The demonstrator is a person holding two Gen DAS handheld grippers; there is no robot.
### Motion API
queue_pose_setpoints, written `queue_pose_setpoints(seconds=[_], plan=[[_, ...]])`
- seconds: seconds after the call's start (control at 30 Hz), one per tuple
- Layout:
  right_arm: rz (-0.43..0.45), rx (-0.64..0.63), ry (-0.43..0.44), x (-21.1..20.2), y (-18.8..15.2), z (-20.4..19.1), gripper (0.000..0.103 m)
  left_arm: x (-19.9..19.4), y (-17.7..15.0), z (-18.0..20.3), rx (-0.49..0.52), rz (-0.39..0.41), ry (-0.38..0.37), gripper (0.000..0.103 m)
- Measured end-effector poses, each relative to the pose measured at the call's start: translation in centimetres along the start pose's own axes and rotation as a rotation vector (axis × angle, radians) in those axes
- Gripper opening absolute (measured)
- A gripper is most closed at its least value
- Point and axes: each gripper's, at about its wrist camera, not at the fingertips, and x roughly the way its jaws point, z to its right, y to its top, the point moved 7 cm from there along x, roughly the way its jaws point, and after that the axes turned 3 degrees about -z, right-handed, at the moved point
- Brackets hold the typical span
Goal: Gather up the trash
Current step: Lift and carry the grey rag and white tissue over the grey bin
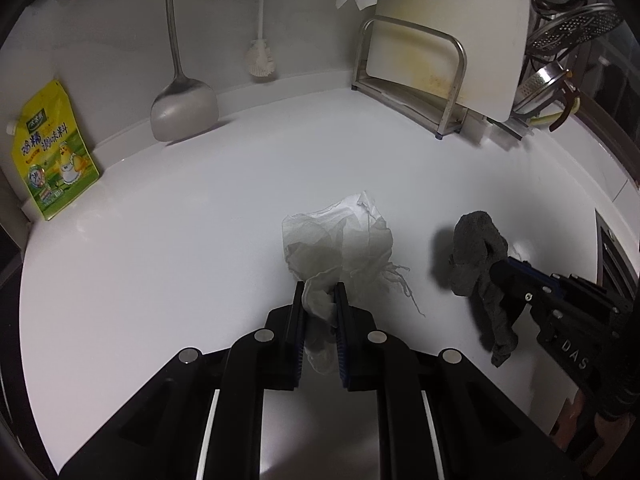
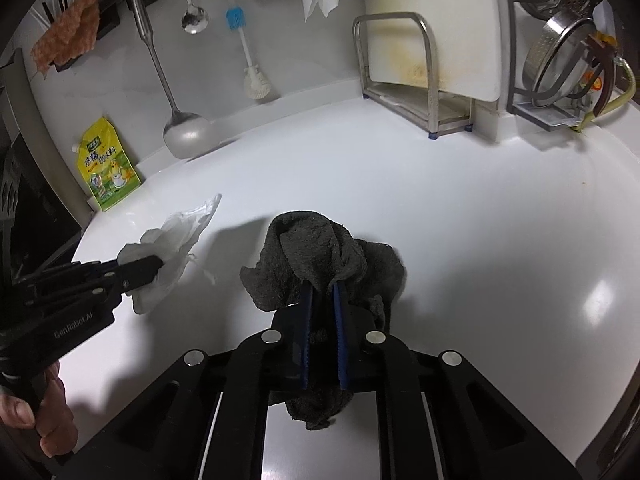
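Observation:
My left gripper (image 1: 319, 292) is shut on a crumpled white paper towel (image 1: 340, 236) and holds it just above the white counter (image 1: 160, 260). It also shows in the right wrist view (image 2: 172, 240), at the left, held by the left gripper (image 2: 156, 264). My right gripper (image 2: 323, 292) is shut on a dark grey rag (image 2: 320, 248), which hangs over and under the fingers. In the left wrist view the grey rag (image 1: 476, 252) dangles from the right gripper (image 1: 502, 270) at the right.
A yellow seasoning pouch (image 1: 52, 152) leans at the back left. A steel spatula (image 1: 180, 108) and a brush (image 1: 260, 56) hang on the wall. A steel rack with a cutting board (image 1: 448, 36) stands at the back right, next to colanders (image 2: 560, 60).

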Motion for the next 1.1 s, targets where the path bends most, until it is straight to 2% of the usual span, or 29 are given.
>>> queue_pose_setpoints(seconds=[0.33, 0.73, 1.1], plan=[[0.041, 0.0, -0.008, -4.4, -0.6, -0.6, 0.008, -3.7, -1.3, 1.7, 0.024, 0.028, -0.009, 0.014], [0.086, -0.01, 0.015, -10.6, -2.2, -1.1, 0.008, -9.4, -2.8, 3.9, 0.026, 0.082, 0.021, 0.014], [0.078, -0.076, 0.062, -17.1, -6.4, -1.2, 0.008, -14.5, -7.0, 5.9, -0.045, 0.092, 0.064, 0.014]])
